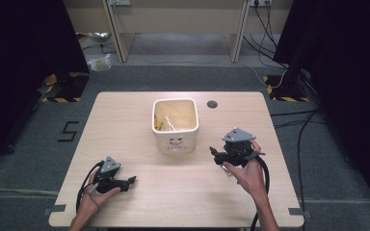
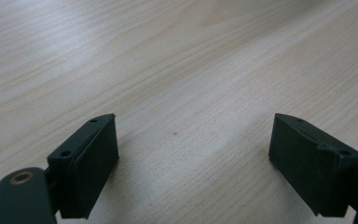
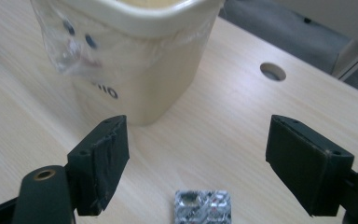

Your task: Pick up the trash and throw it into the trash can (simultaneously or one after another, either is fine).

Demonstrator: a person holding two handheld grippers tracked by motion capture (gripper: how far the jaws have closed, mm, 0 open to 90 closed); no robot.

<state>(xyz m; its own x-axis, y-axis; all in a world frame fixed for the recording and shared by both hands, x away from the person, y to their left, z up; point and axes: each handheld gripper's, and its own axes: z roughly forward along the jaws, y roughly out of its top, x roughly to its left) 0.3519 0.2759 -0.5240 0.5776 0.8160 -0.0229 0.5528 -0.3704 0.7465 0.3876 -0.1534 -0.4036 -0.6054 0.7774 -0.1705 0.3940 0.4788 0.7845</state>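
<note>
A cream bin point(image 1: 176, 142) with a face drawn on its front and a clear plastic liner stands at the middle of the table; yellow bits lie inside it. My right gripper point(image 1: 215, 156) is held just right of the bin, its jaws pointing left toward it. In the right gripper view it point(image 3: 198, 130) is open, and a small silver blister pack point(image 3: 203, 208) lies on the wood between and below the jaws, with the bin point(image 3: 140, 79) close ahead. My left gripper point(image 1: 131, 180) rests low near the front left, and it point(image 2: 193, 130) is open over bare wood.
The wooden table point(image 1: 125, 120) has a round cable hole point(image 1: 212, 104) behind the bin at the right. Cables run over the grey floor at the right. A desk frame stands beyond the far edge.
</note>
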